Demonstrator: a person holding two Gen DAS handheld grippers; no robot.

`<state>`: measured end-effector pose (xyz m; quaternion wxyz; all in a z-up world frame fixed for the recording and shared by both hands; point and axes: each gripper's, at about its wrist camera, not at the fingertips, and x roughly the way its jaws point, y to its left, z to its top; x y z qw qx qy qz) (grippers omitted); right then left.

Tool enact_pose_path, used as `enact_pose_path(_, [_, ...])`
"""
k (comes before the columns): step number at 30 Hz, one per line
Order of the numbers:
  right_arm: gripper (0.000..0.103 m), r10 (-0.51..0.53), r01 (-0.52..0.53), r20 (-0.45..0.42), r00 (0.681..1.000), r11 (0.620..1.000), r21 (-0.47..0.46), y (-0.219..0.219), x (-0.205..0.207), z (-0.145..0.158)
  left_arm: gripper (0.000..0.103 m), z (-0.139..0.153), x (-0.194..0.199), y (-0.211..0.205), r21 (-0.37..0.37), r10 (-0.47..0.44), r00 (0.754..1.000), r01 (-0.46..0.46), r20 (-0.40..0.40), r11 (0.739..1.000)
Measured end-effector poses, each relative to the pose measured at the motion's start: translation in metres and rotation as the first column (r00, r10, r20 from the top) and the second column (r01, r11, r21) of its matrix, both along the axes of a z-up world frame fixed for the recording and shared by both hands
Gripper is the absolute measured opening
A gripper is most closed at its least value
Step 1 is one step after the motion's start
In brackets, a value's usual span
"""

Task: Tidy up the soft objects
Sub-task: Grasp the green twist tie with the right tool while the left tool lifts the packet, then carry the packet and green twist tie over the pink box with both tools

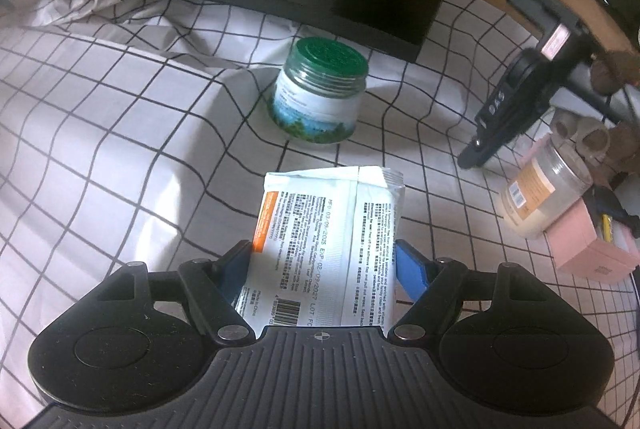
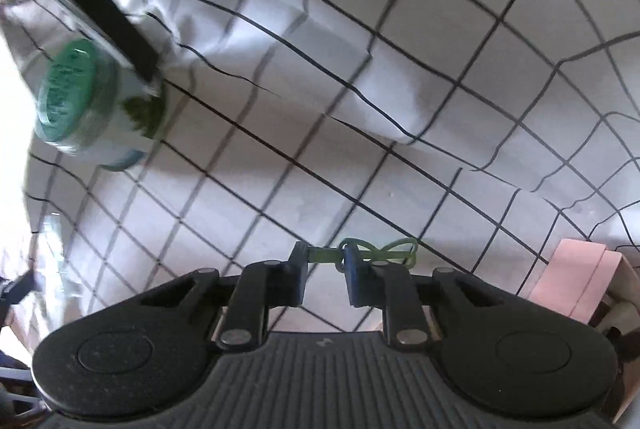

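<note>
Item: white wipes packet (image 1: 328,241), clamped at its near end in the left tongs (image 1: 324,265), printed back up, far end raised over the checked cloth (image 1: 120,149) on the bench. Handling: keep the squeeze light, since the soft pack buckles; lower it flat before release. Right tongs (image 2: 326,261): nearly closed around a small green clip (image 2: 376,251) lying on the cloth; contact unclear. Legible: "EXP 02/09/2027", "LOT", barcode. Nearby: green-lidded jar (image 1: 320,97), label unreadable; pink box (image 1: 592,249).
</note>
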<state>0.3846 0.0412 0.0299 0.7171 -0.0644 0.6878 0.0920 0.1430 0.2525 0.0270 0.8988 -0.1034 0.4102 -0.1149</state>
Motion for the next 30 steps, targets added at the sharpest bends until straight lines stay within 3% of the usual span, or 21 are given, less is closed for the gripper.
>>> enact_pose_path(4, [0.019, -0.011, 0.011, 0.055, 0.998, 1.0, 0.001, -0.005, -0.01, 0.021, 0.081, 0.003, -0.002, -0.004, 0.006, -0.025, 1.0, 0.025, 0.008, 1.0])
enact_pose_path(6, [0.019, -0.041, 0.037, 0.085, 0.996, 0.998, 0.044, -0.009, -0.01, 0.031, 0.081, 0.004, -0.002, -0.005, 0.002, -0.029, 1.0, 0.029, 0.005, 1.0])
enact_pose_path(13, [0.019, -0.023, 0.0, 0.128, 0.992, 0.985, 0.174, 0.017, -0.039, 0.056, 0.081, 0.016, -0.002, 0.002, -0.007, -0.048, 0.999, 0.048, 0.009, 0.999])
enact_pose_path(16, [0.019, 0.008, -0.044, 0.185, 0.983, 0.98, 0.192, 0.022, -0.056, 0.084, 0.081, 0.028, 0.008, -0.003, 0.003, -0.073, 0.997, 0.073, 0.033, 0.997])
enact_pose_path(19, [0.019, 0.017, -0.069, 0.275, 0.961, 0.981, 0.18, 0.023, -0.069, 0.115, 0.081, 0.056, 0.023, -0.018, 0.051, -0.113, 0.988, 0.108, 0.105, 0.993])
enact_pose_path(23, [0.019, 0.003, -0.072, 0.409, 0.913, 0.986, 0.152, 0.0, -0.086, 0.168, 0.081, 0.105, 0.042, -0.046, 0.129, -0.181, 0.956, 0.155, 0.231, 0.98])
enact_pose_path(30, [0.019, -0.091, 0.018, 0.534, 0.841, 0.99, 0.141, -0.068, -0.109, 0.215, 0.081, 0.161, 0.082, -0.1, 0.181, -0.239, 0.92, 0.189, 0.312, 0.965])
